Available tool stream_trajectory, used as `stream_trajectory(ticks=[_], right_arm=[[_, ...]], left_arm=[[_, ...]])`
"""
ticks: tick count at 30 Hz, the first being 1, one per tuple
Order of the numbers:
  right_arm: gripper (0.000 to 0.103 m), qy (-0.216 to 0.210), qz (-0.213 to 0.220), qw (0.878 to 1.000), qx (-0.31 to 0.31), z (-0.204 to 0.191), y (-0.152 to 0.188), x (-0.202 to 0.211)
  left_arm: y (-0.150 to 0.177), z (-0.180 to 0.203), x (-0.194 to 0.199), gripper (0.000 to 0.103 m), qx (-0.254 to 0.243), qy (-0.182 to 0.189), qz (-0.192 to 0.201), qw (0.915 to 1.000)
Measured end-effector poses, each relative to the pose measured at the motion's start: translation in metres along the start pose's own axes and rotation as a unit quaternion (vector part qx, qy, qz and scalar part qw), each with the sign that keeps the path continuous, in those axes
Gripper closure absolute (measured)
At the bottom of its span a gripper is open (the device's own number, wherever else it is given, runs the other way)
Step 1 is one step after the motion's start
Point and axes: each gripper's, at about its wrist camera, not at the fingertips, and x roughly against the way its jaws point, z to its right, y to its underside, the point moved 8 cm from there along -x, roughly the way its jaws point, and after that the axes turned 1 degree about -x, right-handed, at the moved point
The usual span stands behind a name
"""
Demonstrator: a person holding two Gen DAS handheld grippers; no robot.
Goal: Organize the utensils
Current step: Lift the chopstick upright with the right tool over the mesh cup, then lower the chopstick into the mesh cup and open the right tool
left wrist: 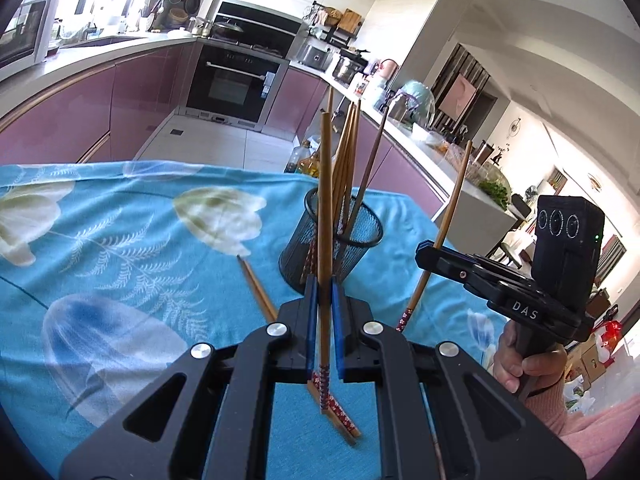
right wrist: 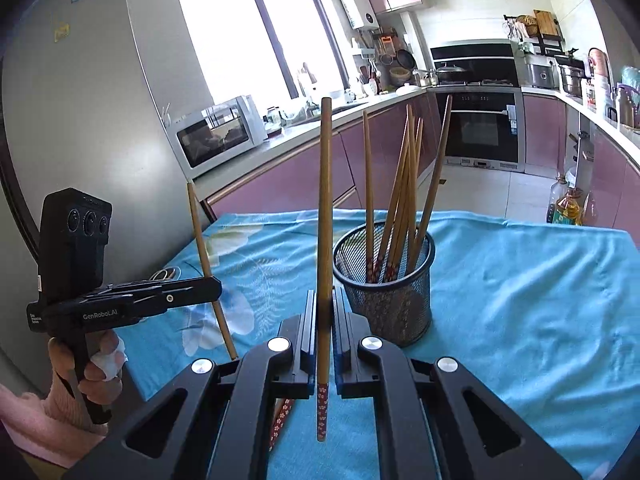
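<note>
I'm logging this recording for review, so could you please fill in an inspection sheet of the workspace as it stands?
Surface: table under a blue floral cloth, rumpled in places.
Job's things: black mesh holder stands upright on the cloth with several chopsticks leaning in it; loose chopsticks lie on the cloth near the left gripper.
Clutter: small metallic object on the cloth behind the left gripper in the right wrist view, too unclear to name.
Grippers: left gripper shut on one upright chopstick; right gripper shut on another chopstick.
Cables: nothing seen.
Surroundings: kitchen with pink cabinets, built-in oven, microwave, oil bottles on the floor.
</note>
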Motion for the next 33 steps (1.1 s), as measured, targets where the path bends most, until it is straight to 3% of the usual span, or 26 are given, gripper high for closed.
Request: stream_trajectory(ticks=[20, 33], right_arm=[[0.097, 0.025, 0.076, 0.997, 0.024, 0.006, -0.074, 0.018], [0.097, 0.033, 0.097, 0.994, 0.029, 0.005, -0.104, 0.009]], left_arm=[[-0.083, 0.024, 0.015, 0.095, -0.019, 0.013, 0.077, 0.9968], [-0.13, 0.044, 0.017, 0.095, -0.041, 0.009, 0.109, 0.9932]])
